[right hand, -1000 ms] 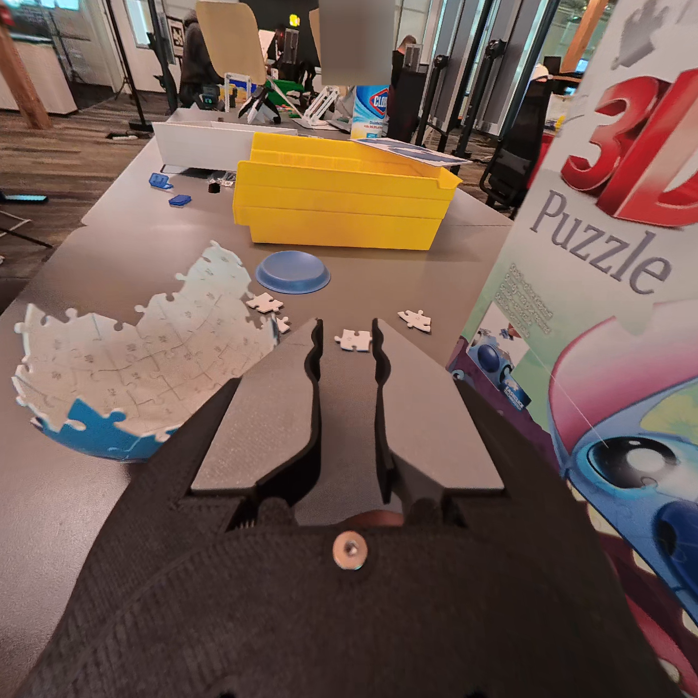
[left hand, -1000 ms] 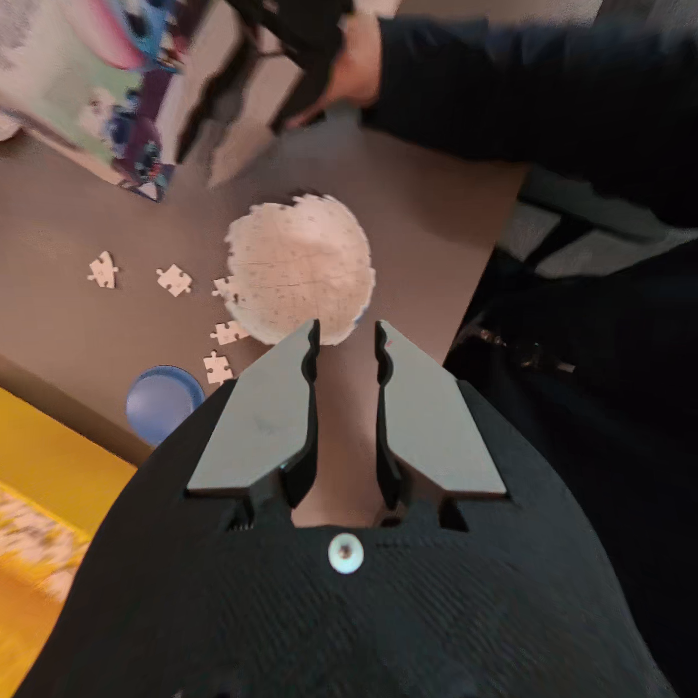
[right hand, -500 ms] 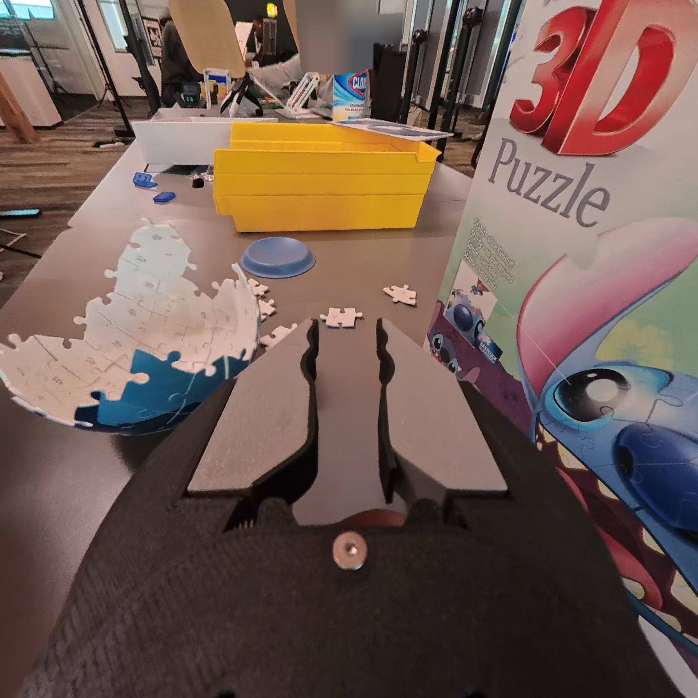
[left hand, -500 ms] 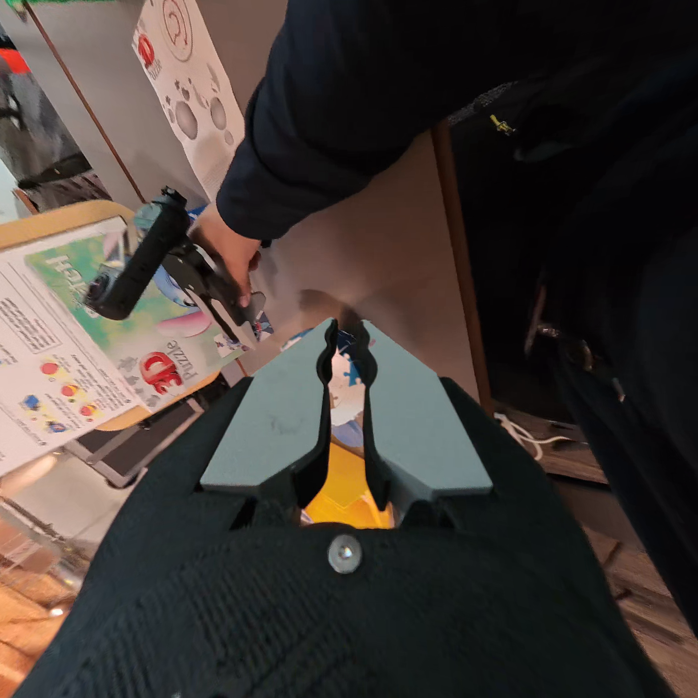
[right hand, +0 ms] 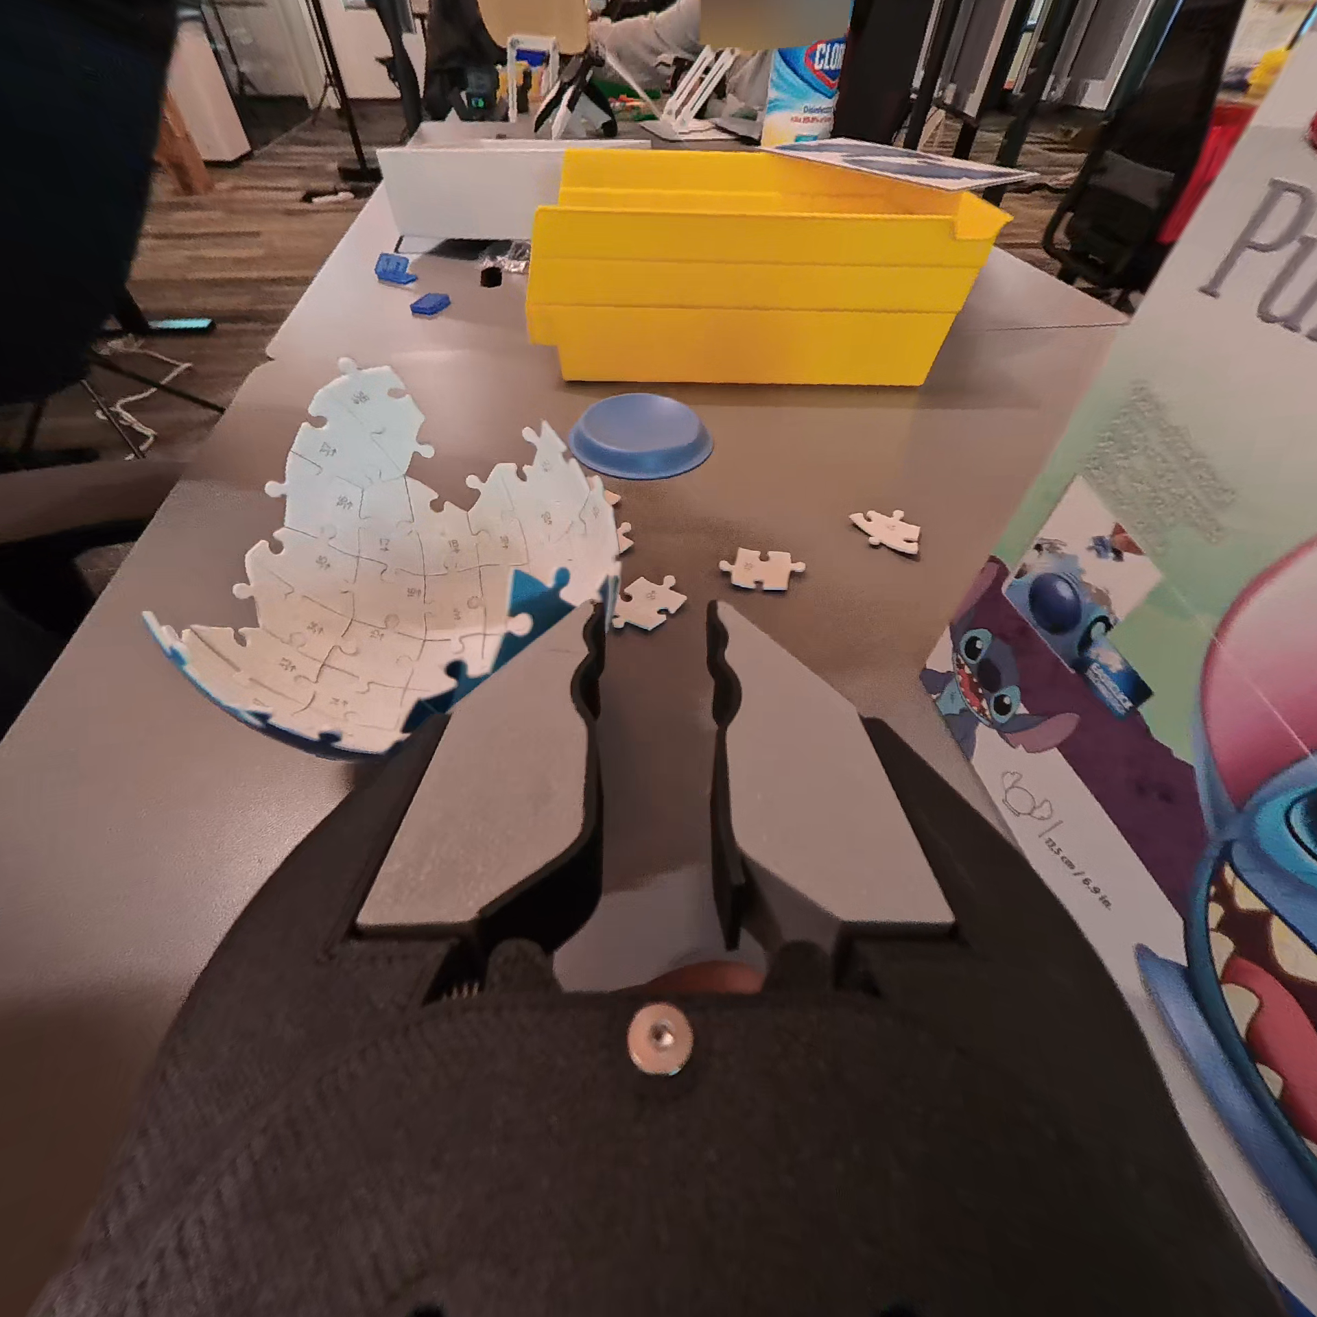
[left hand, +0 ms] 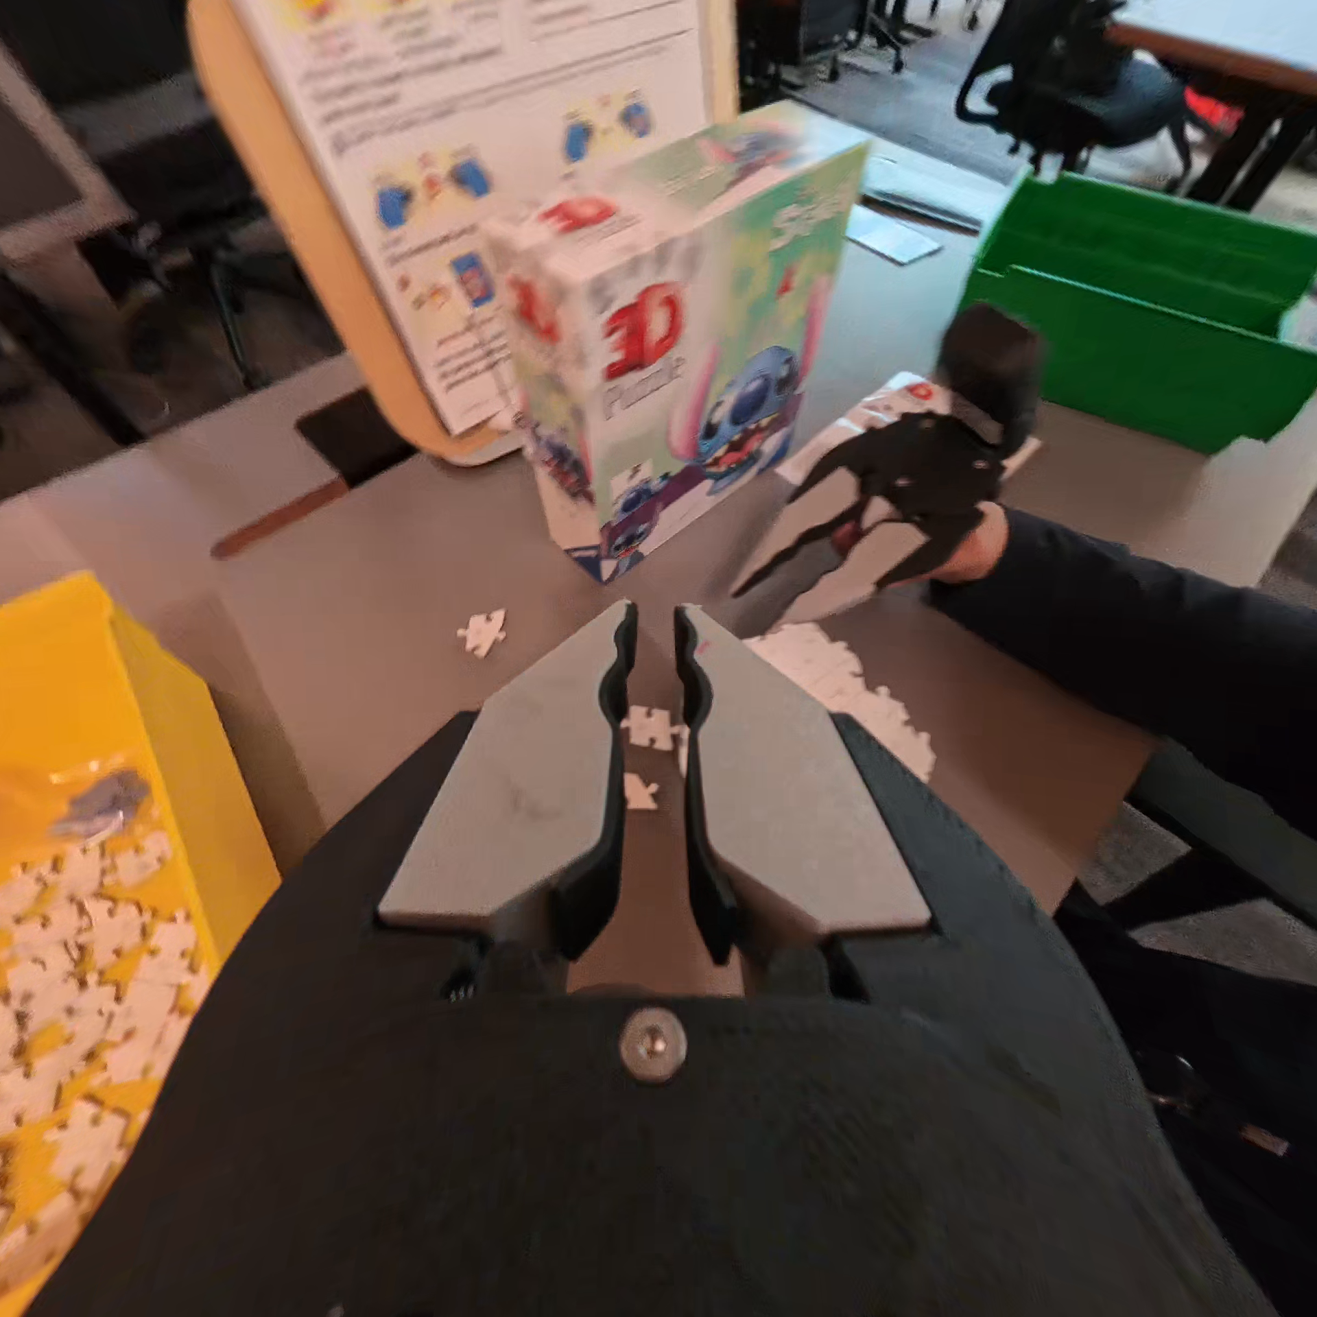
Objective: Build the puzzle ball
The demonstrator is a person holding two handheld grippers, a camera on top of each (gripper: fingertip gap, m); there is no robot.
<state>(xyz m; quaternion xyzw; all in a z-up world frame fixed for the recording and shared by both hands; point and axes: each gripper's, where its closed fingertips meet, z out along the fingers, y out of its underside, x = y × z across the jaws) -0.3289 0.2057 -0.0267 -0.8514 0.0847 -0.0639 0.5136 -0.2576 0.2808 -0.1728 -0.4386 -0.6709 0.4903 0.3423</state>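
Observation:
The half-built puzzle ball (right hand: 399,591) is a white-lined shell with a blue outside. It rests tilted on the grey table (right hand: 819,442), just left of my right gripper (right hand: 654,611), which is open and empty. Its left fingertip is close to the shell's rim. Loose white pieces (right hand: 761,570) lie just ahead. My left gripper (left hand: 654,611) hovers above the table with only a narrow gap between its jaws and holds nothing. Two loose pieces (left hand: 648,730) show through that gap. The shell's edge (left hand: 841,677) shows to its right, beside the right gripper (left hand: 812,588).
A yellow bin (left hand: 85,855) of loose pieces is at the left. The puzzle box (left hand: 677,370) stands behind and also fills the right gripper's right side (right hand: 1176,641). A blue dish (right hand: 640,438), a stacked yellow bin (right hand: 748,285) and a green bin (left hand: 1140,342) are nearby.
The left gripper swung away towards the person and back over the table, and its jaws are narrower than 1 s ago. The shell now sits more tilted, closer to the right gripper.

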